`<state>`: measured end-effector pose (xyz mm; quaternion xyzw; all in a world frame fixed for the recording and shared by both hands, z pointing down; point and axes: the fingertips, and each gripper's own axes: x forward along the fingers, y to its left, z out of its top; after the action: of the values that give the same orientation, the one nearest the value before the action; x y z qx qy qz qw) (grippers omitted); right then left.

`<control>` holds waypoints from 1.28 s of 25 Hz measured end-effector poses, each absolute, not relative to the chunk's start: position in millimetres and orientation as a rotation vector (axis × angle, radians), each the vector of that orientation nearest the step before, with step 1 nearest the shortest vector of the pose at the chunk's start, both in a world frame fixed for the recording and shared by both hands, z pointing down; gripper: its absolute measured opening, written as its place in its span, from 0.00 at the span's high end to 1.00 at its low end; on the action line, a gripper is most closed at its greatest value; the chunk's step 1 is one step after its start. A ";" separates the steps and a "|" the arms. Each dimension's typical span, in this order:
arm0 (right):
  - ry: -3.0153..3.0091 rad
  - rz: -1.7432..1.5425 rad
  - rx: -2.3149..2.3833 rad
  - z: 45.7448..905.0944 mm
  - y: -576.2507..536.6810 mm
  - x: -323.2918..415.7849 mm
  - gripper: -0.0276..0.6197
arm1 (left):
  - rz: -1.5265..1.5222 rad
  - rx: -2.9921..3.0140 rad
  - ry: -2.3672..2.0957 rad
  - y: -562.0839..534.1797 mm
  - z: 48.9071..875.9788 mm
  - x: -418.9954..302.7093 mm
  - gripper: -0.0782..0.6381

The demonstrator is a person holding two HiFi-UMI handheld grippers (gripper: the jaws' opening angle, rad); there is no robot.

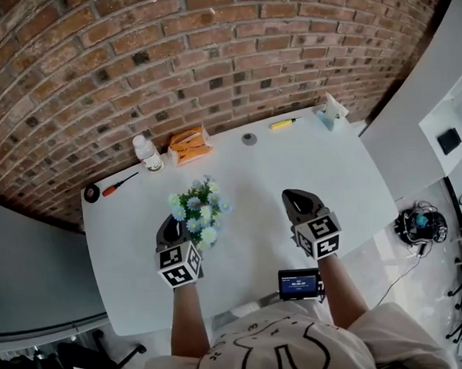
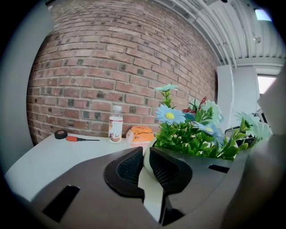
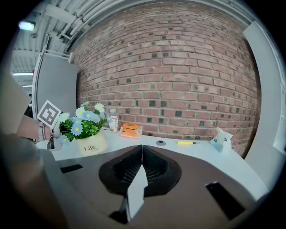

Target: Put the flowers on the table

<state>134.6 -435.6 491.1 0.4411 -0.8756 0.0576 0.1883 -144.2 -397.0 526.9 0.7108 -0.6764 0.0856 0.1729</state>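
The left hand-held gripper [image 2: 146,154] is clamped on the rim of the pot [image 3: 91,144] of flowers [image 1: 198,208], which stands on the tabletop [image 1: 292,168]. The right hand-held gripper [image 3: 142,154] hovers just beside, jaws together, empty.

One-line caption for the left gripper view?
Left gripper clamps the flower pot by its rim; bottle, screwdriver, tape behind.

Before a brick wall [image 1: 207,49] lie a black tape roll [image 1: 92,193], a red-handled screwdriver [image 1: 120,183], a white-capped bottle [image 1: 146,154], an orange packet [image 1: 190,146], a grey disc [image 1: 249,139], a yellow-handled tool [image 1: 283,123] and a small white figure [image 1: 330,111].
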 end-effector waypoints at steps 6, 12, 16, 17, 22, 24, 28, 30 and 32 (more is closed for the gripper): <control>-2.440 0.217 1.229 514.3 -434.7 133.7 0.93 | 0.280 1.996 -1.889 -399.6 549.5 -142.3 0.82; -2.409 0.264 1.204 536.1 -427.7 130.5 0.93 | 0.325 1.985 -1.848 -398.8 570.2 -139.9 0.82; -2.387 0.301 1.199 548.5 -421.4 132.5 0.93 | 0.313 1.968 -1.837 -395.8 579.2 -141.3 0.82; -2.382 0.309 1.199 551.5 -420.5 133.1 0.93 | 0.307 1.967 -1.838 -396.3 579.7 -141.9 0.82; -2.364 0.337 1.200 562.0 -415.7 133.9 0.93 | 0.324 1.983 -1.841 -398.6 582.2 -140.4 0.82; -2.365 0.338 1.201 561.1 -414.5 132.2 0.93 | 0.320 1.975 -1.847 -398.5 583.1 -140.9 0.81; -2.368 0.322 1.205 554.4 -412.0 131.1 0.93 | 0.330 1.971 -1.853 -396.5 583.1 -141.4 0.81; -2.365 0.314 1.211 551.9 -410.7 132.9 0.93 | 0.330 1.980 -1.848 -395.9 582.8 -140.3 0.81; -2.361 0.314 1.219 550.3 -408.6 135.6 0.93 | 0.320 1.984 -1.841 -395.8 582.8 -139.8 0.81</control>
<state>135.6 -408.6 550.3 0.4433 -0.8586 0.1140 0.2308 -139.8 -395.8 582.8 0.7121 -0.6610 0.1150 0.2066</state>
